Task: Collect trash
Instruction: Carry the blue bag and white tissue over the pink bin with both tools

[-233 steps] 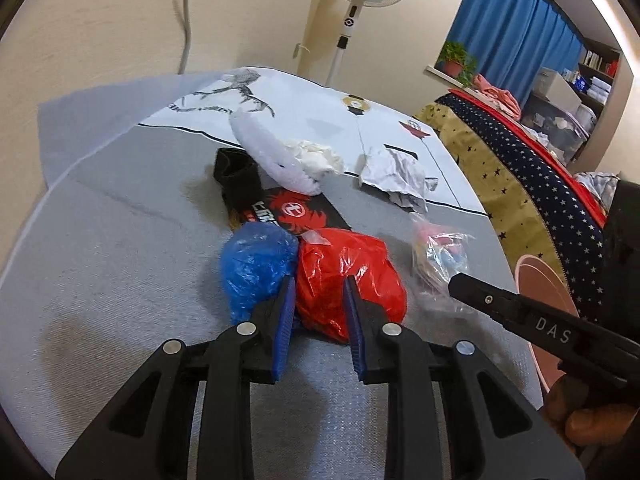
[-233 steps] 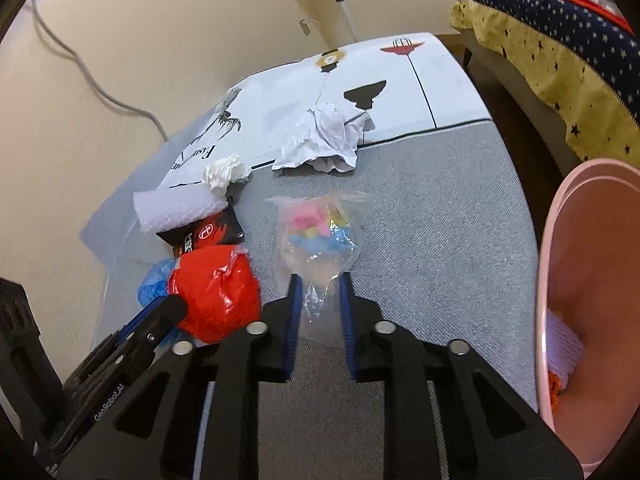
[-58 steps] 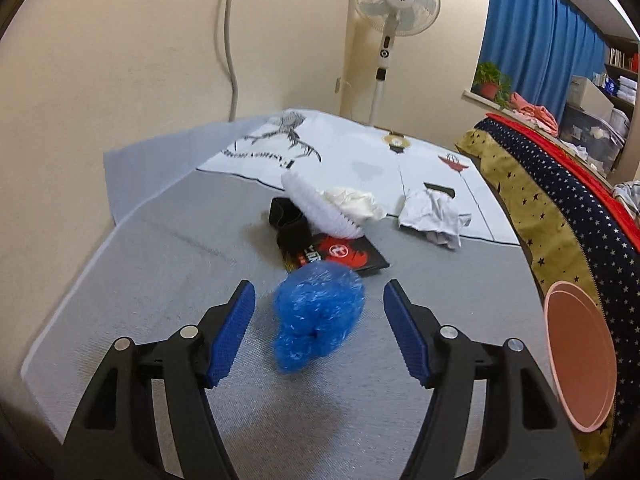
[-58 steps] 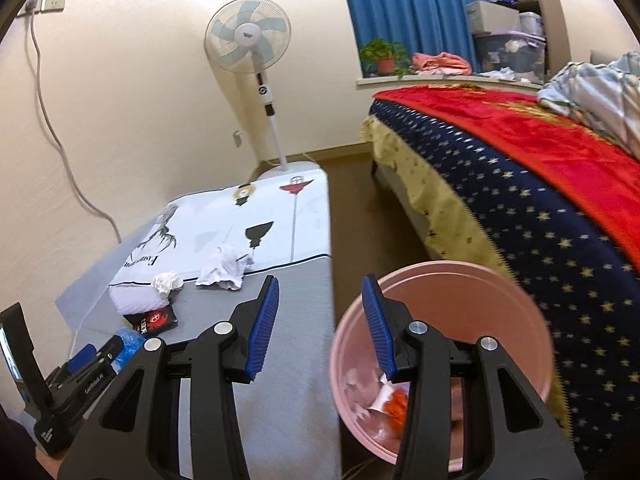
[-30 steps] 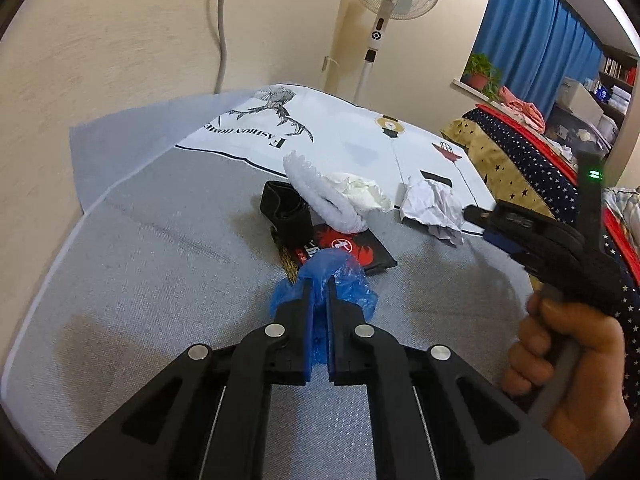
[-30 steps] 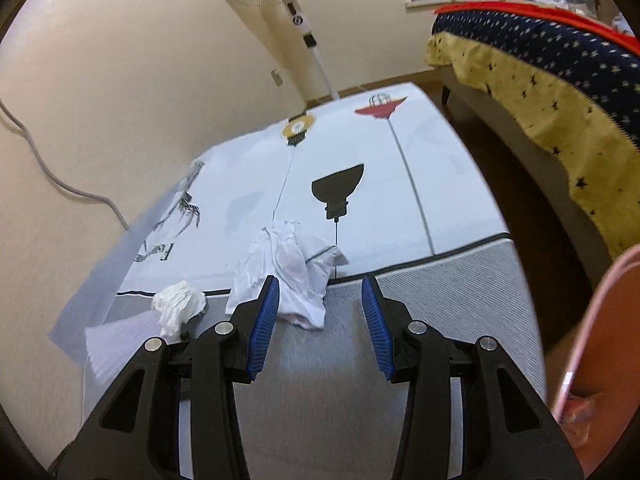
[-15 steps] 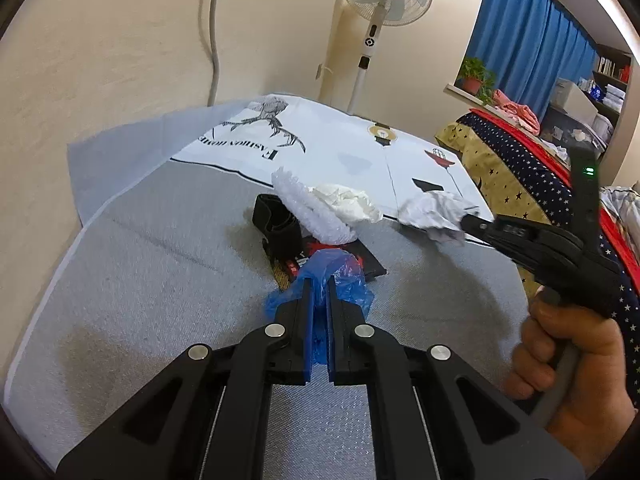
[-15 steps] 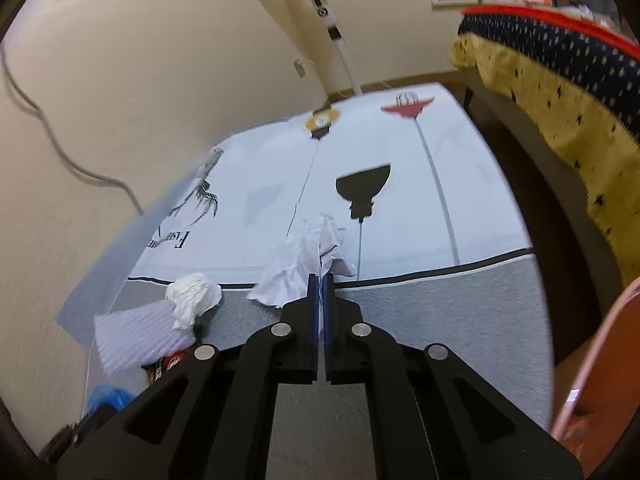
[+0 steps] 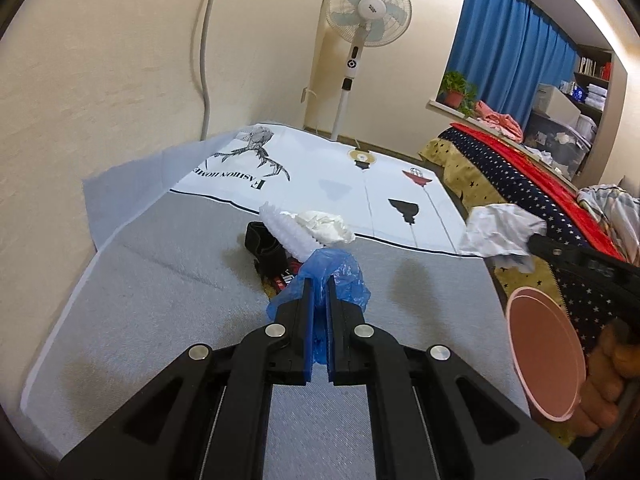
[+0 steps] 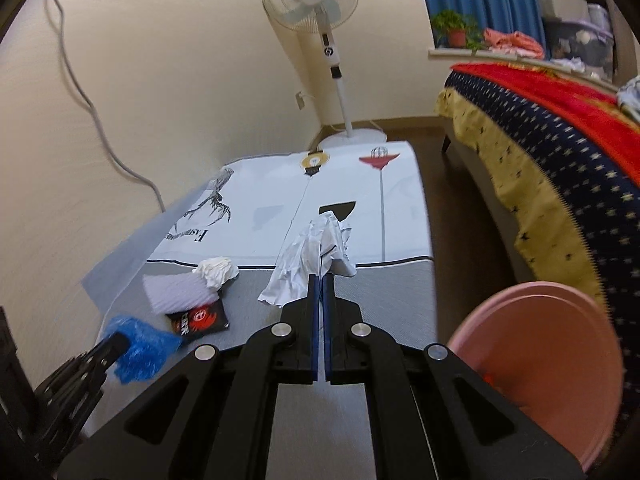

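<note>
My left gripper (image 9: pixel 319 280) is shut on a crumpled blue plastic bag (image 9: pixel 340 270) and holds it above the grey mat (image 9: pixel 160 280). The bag also shows in the right wrist view (image 10: pixel 140 346). My right gripper (image 10: pixel 320 280) is shut on a crumpled white paper (image 10: pixel 310 260), lifted off the mat; in the left wrist view the paper (image 9: pixel 496 234) hangs at the right. A pink bin (image 10: pixel 552 368) stands on the floor at the right, with some trash inside. On the mat lie a white foam sheet (image 10: pixel 176 292), a white tissue wad (image 10: pixel 216 270) and a black-red wrapper (image 10: pixel 198 318).
A white printed cloth (image 10: pixel 276 208) covers the far half of the mat. A standing fan (image 10: pixel 316 4) is at the back. A bed with a starred navy cover (image 10: pixel 560 140) runs along the right. The wall is close on the left.
Both grippers have risen with their loads: the blue bag and the white paper have come up off the mat. The right gripper has swung toward the pink bin.
</note>
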Demonstrator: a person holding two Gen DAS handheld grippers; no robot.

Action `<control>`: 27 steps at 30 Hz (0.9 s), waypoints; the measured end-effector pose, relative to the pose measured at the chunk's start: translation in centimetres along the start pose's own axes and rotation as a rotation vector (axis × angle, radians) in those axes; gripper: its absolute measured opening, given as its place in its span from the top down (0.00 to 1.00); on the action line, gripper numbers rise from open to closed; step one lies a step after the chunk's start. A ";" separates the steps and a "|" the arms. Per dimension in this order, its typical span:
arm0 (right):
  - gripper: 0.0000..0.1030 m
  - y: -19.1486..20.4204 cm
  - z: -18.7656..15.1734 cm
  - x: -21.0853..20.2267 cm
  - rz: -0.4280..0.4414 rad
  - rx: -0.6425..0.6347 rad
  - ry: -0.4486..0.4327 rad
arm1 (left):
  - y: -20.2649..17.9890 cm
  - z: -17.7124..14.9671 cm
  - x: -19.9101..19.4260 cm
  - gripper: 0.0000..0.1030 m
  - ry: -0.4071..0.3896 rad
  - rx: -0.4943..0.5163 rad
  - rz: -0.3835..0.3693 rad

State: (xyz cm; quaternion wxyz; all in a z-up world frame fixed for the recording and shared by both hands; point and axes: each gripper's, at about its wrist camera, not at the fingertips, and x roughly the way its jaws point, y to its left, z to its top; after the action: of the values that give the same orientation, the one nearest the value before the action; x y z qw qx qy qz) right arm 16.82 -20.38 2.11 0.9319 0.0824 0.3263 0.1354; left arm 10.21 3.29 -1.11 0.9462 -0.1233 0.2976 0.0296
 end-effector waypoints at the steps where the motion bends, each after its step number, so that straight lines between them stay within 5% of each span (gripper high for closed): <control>1: 0.98 0.0 0.0 -0.7 -0.002 -0.002 -0.005 | 0.0 -0.1 -0.3 0.96 -0.001 0.000 -0.004; 16: 0.98 -3.5 0.2 -12.7 -0.135 -0.008 -0.074 | -5.0 -0.4 -4.2 0.96 -0.048 0.064 -0.111; 27: 0.98 -7.9 0.4 -17.9 -0.268 -0.041 -0.123 | -9.8 -1.1 -4.9 0.96 -0.049 0.126 -0.187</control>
State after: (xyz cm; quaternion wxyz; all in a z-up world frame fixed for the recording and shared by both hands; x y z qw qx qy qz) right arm 5.21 -33.37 10.96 0.9613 0.0270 0.2740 0.0111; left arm 6.87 -6.33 2.95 0.9577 -0.0902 0.2627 -0.0747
